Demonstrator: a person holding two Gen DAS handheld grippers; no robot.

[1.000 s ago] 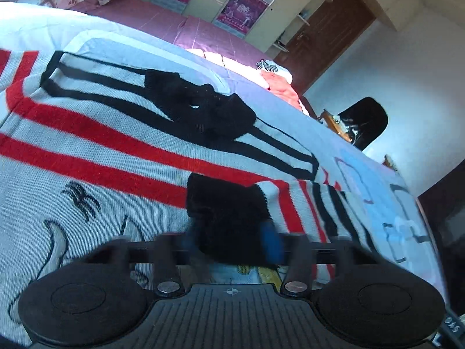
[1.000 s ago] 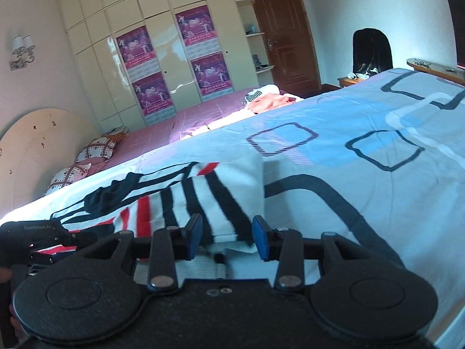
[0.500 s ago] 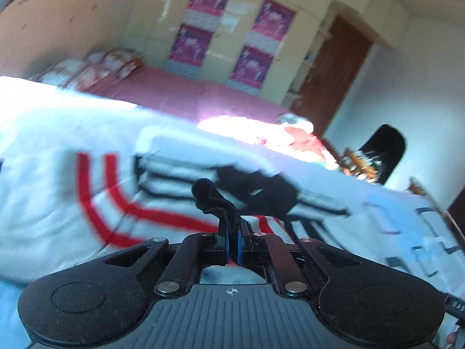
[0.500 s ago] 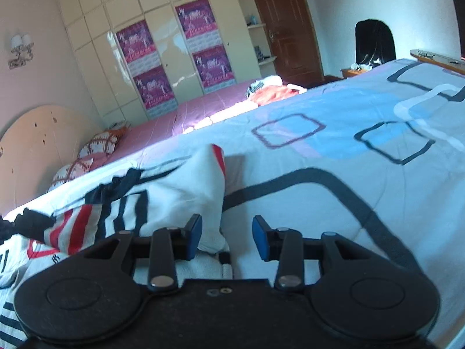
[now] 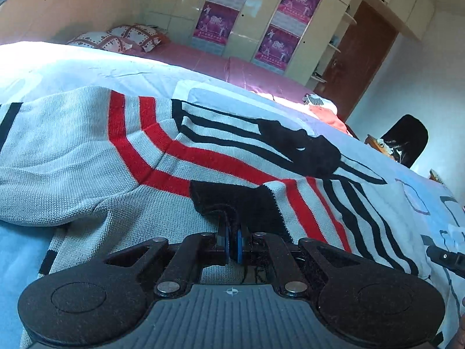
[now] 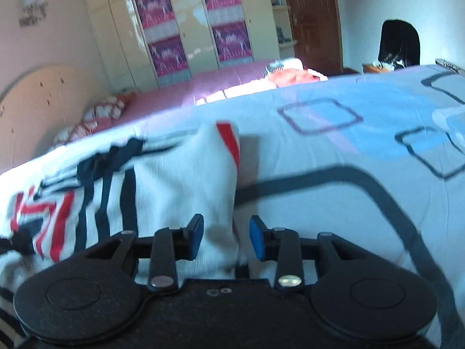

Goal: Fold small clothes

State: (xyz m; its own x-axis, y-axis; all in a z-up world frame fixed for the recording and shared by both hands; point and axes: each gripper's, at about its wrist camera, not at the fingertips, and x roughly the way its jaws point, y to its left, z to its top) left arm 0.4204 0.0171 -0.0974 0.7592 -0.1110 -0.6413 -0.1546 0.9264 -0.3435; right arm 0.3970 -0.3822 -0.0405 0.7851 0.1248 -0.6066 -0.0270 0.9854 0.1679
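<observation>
A grey knitted sweater with red and black stripes (image 5: 96,157) lies spread across the bed's pale blue sheet printed with dark outlined squares (image 6: 334,151), covering most of the near side of the bed in the left wrist view and reaching toward the far edge, where a black collar patch (image 5: 305,151) rests on the striped chest. The left gripper (image 5: 231,242) sits low over the garment's near part with its blue-padded fingers (image 5: 239,242) pinched together on the black ribbed cuff (image 5: 235,206) of a sleeve, the fabric rising in a small ridge right at the pads; the cuff lies folded over the sweater's body, just beside the red stripes. The right gripper (image 6: 225,240) stands partly open at the garment's other side, and a raised fold of the grey knit (image 6: 215,192) hangs between its two blue pads, closer to the left pad (image 6: 195,237) than to the right one, with a gap of bare sheet showing on the right; the picture is blurred, and the pads do not appear to press on the cloth. From this fold the sweater runs away to the left across the bed, its black and red bands bunched there. Beyond the bed's far edge lie a pink-covered second bed (image 6: 209,84) and cream wardrobe doors with magenta posters (image 6: 165,46).
</observation>
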